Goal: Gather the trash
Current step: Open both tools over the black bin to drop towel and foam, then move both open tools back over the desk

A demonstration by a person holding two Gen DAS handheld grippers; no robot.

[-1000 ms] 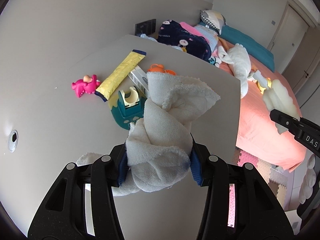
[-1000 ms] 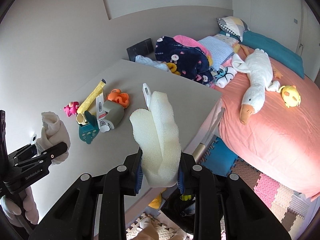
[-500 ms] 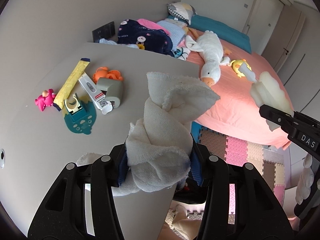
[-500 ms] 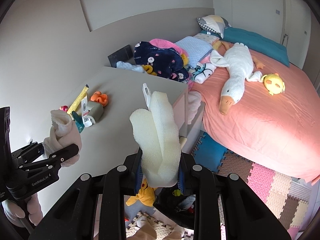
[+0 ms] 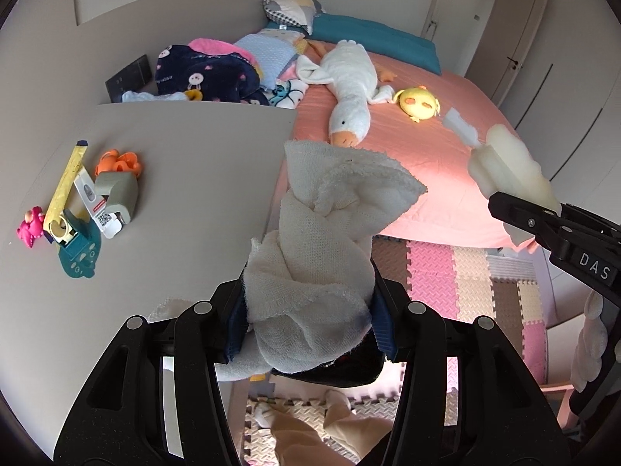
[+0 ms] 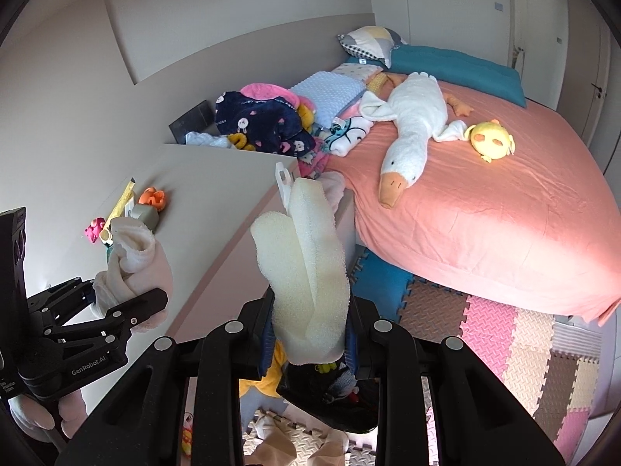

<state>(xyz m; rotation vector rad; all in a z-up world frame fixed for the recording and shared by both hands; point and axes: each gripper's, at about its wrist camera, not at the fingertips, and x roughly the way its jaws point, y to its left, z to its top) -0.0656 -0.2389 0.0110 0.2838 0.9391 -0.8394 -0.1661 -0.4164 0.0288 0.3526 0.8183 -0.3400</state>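
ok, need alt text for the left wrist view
The left gripper holds a crumpled white cloth, jaws opening, beyond the edge of a grey table with small toys. Behind lies a pink bed with a plush goose; the right gripper holds foam.

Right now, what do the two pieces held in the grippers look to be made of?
The white cloth in the left gripper, whose jaws are opening: woven cotton-like fabric, matte, with a visible weave and fraying stitched hems. The cream piece in the right gripper, also opening: likely soft foam, with a porous open-cell surface, folded over on itself.
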